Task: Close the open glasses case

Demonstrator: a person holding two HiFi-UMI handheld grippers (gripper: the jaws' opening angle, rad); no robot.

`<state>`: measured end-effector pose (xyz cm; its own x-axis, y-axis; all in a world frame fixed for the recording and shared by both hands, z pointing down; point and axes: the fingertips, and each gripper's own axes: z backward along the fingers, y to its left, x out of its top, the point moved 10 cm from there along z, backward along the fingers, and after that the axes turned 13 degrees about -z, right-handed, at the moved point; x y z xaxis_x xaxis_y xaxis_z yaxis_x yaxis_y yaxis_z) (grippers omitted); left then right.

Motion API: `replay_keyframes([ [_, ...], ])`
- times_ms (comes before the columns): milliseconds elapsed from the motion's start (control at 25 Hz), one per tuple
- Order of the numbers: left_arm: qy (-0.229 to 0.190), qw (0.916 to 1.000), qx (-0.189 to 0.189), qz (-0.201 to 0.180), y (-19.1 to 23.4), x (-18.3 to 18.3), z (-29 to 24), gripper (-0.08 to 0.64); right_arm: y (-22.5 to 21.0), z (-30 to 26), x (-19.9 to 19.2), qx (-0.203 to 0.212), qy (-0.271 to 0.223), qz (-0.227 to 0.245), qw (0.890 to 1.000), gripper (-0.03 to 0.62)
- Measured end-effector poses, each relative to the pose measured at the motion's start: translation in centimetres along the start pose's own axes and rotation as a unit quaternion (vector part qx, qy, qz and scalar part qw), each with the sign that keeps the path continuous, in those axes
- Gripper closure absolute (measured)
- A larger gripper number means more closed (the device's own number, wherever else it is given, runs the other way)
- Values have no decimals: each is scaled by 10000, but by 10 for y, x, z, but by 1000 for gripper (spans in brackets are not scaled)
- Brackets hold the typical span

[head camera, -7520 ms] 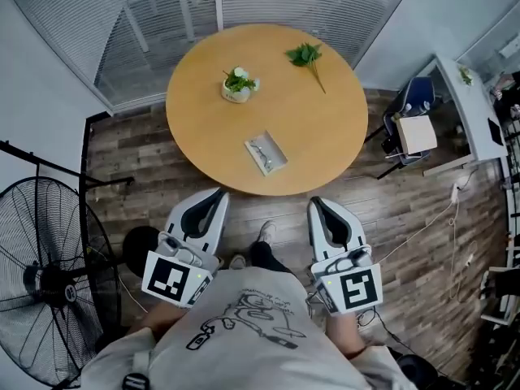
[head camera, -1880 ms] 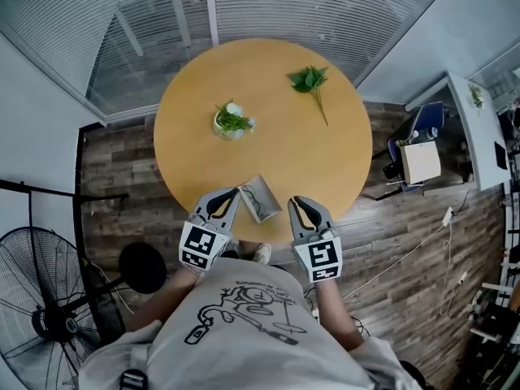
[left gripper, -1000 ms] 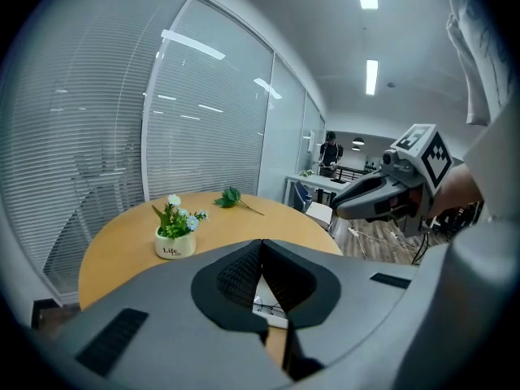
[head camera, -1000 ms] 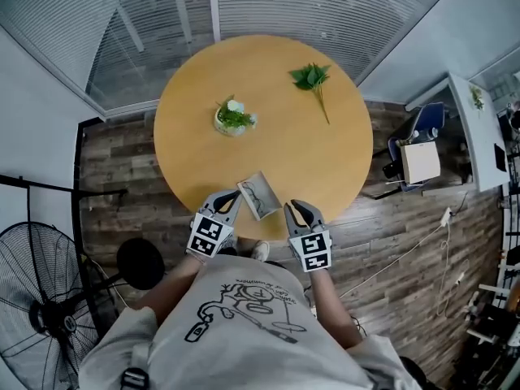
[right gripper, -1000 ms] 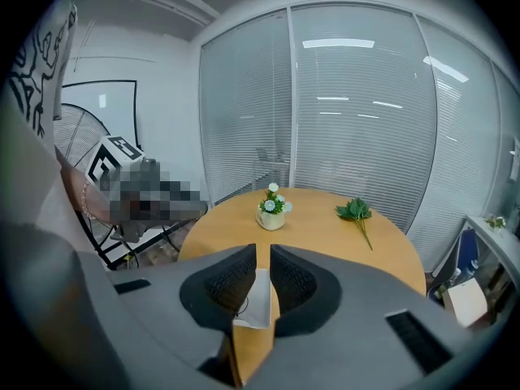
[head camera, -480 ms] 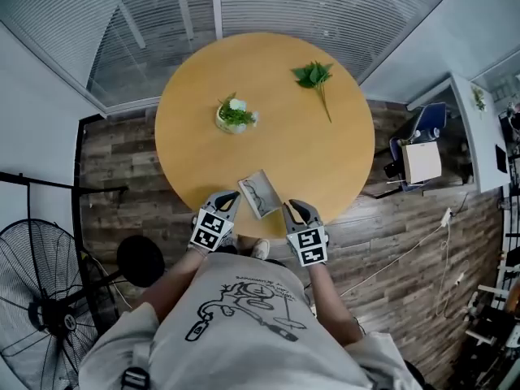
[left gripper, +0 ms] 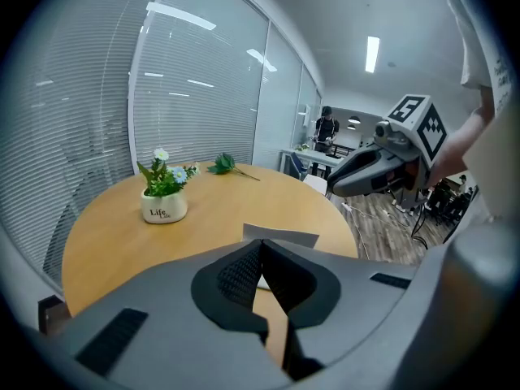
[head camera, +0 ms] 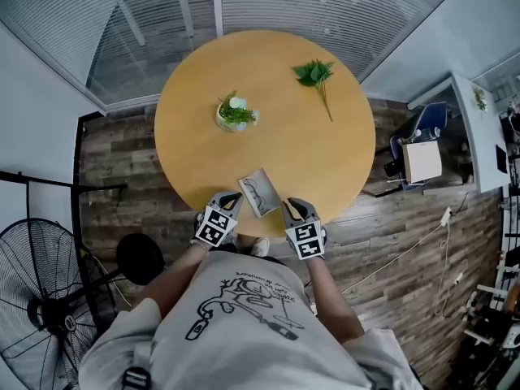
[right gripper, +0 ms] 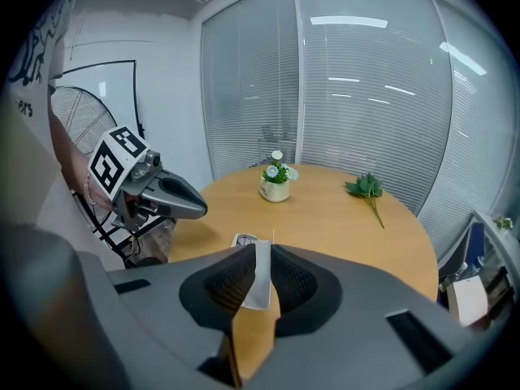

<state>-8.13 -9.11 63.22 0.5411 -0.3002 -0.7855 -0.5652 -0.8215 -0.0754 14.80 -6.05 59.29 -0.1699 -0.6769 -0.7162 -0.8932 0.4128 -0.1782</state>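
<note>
Right gripper view, glasses case (right gripper: 262, 276) half-hidden

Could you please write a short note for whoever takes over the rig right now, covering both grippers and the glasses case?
Left gripper: fingers together at the left edge of the glasses case; it is unclear whether they pinch it.
Right gripper: fingers shut on the raised lid.
The glasses case sits open at the near edge of the table, between the grippers, with glasses inside.
Done: lid gripped.
Left: swing the lid down until it shuts, then let go.
</note>
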Motion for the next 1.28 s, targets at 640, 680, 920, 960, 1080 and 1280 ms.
replay_keyframes([
  [640, 384, 9987, -343, 40, -2, -28, -31, 540, -16, -39, -28, -37, 551, -68, 9985, 526],
  [680, 392, 9986, -364, 54, -2, -30, -33, 540, -17, -42, -30, -38, 583, -71, 9983, 526],
  [920, 505, 9978, -434, -26, -4, -34, -45, 540, -22, -53, -37, -36, 719, -94, 9974, 525],
  [960, 526, 9976, -447, -44, -5, -34, -48, 540, -23, -55, -38, -36, 749, -100, 9971, 525],
  [1080, 584, 9969, -512, -82, -4, -36, -56, 540, -25, -61, -41, -36, 828, -128, 9965, 523],
  [1280, 697, 9955, -628, -137, -3, -42, -68, 540, -27, -71, -44, -40, 934, -139, 9955, 522],
])
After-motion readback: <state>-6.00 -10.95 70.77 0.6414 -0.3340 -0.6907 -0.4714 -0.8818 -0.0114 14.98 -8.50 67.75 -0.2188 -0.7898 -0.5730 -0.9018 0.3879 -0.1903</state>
